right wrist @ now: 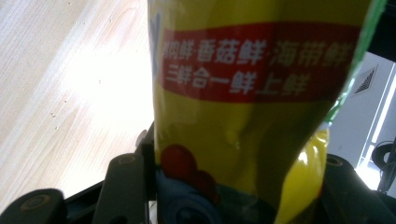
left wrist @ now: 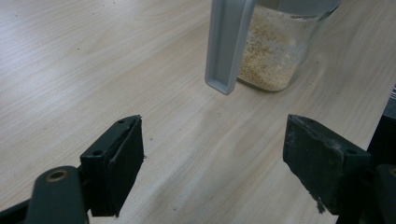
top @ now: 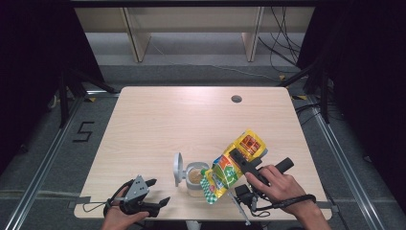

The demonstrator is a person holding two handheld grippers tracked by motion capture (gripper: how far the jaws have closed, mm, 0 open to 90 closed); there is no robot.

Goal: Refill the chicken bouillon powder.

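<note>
A yellow seasoning pouch (top: 234, 165) with a red band and green checked top is tilted mouth-down over a clear glass jar (top: 196, 178) part full of beige granules. My right gripper (top: 239, 160) is shut on the pouch (right wrist: 243, 107) around its middle. The jar's grey hinged lid (top: 178, 168) stands open at its left side. In the left gripper view the jar (left wrist: 275, 51) and its lid (left wrist: 229, 42) stand just ahead of the black jaws. My left gripper (top: 155, 191) rests open near the table's front left edge, nothing between its fingers.
The light wooden table (top: 182, 120) has a round cable hole (top: 236, 99) at the back right. A few spilled granules lie on the wood near the pouch. Beyond the table are wooden shelf legs and loose cables on the floor.
</note>
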